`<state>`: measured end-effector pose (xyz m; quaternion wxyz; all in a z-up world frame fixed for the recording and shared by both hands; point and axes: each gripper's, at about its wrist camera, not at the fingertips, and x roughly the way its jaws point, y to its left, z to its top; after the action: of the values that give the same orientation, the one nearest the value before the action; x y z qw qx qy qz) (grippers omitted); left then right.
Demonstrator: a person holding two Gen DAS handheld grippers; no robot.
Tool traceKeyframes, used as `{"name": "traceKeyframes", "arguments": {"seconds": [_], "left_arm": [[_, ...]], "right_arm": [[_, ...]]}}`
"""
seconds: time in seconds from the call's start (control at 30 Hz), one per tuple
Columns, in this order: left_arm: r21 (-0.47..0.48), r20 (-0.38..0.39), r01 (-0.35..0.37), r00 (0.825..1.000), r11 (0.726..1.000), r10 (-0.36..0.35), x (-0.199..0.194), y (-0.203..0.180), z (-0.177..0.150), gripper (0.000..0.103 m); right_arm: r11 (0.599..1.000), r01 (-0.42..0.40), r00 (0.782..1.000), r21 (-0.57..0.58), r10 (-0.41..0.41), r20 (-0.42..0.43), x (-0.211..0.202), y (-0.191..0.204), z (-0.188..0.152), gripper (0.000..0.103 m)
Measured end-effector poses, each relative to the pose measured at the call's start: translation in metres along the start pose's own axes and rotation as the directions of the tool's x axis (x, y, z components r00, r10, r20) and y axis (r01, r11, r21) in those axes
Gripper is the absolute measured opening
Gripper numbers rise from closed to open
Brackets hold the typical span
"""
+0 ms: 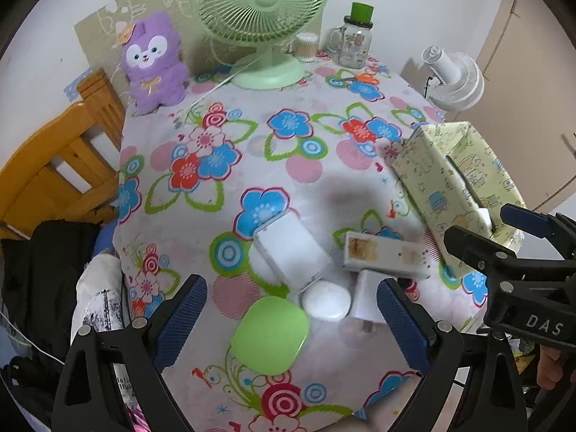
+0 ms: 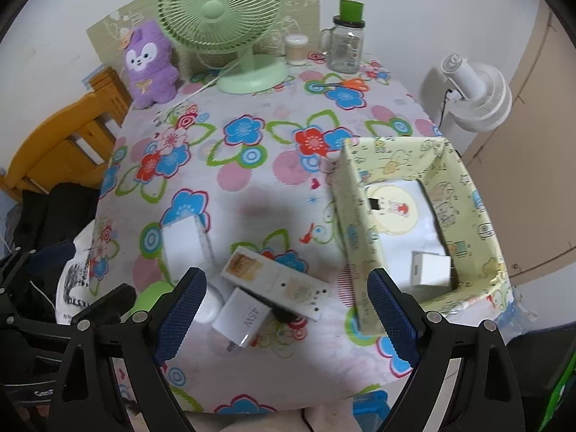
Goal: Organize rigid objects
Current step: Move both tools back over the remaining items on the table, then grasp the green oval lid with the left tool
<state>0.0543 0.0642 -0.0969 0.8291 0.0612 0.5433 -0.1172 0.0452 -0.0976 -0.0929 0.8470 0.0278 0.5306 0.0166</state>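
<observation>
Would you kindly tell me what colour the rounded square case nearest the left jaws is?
Light green case, clearest in the left wrist view.

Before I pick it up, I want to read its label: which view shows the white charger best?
The right wrist view: the white charger lies fully exposed, printed face up. In the left wrist view, the charger is partly hidden behind a claw finger.

Green case [image 2: 144,302] — half hidden by fingers [image 2: 180,309].

Domestic room, likely a home dining corner. Flowered tablecloth [image 1: 288,165] over table; green desk fan [image 1: 259,18], purple plush toy [image 1: 153,61] and glass mug jar [image 1: 354,45] along far edge; wooden chair [image 1: 64,158] at left edge.
</observation>
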Motion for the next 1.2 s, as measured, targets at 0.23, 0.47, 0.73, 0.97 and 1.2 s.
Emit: {"name": "traceKeyframes", "arguments": {"seconds": [0.23, 0.47, 0.73, 0.97, 1.2], "left_arm": [[-0.021, -0.042, 0.007, 0.999, 1.0, -0.008, 0.017, 0.013, -0.015, 0.097], [-0.028, -0.086, 0.006, 0.996, 1.0, -0.008, 0.033, 0.02, -0.026, 0.097], [-0.028, -0.137, 0.002, 0.991, 1.0, -0.006, 0.055, 0.024, -0.038, 0.097], [-0.018, -0.177, -0.003, 0.984, 1.0, 0.0, 0.073, 0.024, -0.046, 0.097], [-0.016, -0.218, 0.001, 0.976, 1.0, -0.004, 0.089, 0.024, -0.054, 0.097]], "right_arm": [[0.999, -0.022, 1.0, -0.042, 0.021, -0.022, 0.012, 0.02, -0.01, 0.093], [0.997, -0.025, 0.999, -0.074, 0.022, -0.05, 0.029, 0.031, -0.018, 0.093], [0.997, -0.031, 0.995, -0.071, 0.025, -0.097, 0.052, 0.035, -0.029, 0.093], [0.997, -0.031, 0.991, -0.067, 0.022, -0.132, 0.068, 0.037, -0.038, 0.093], [0.996, -0.031, 0.986, -0.084, 0.016, -0.167, 0.083, 0.041, -0.045, 0.093]]}}
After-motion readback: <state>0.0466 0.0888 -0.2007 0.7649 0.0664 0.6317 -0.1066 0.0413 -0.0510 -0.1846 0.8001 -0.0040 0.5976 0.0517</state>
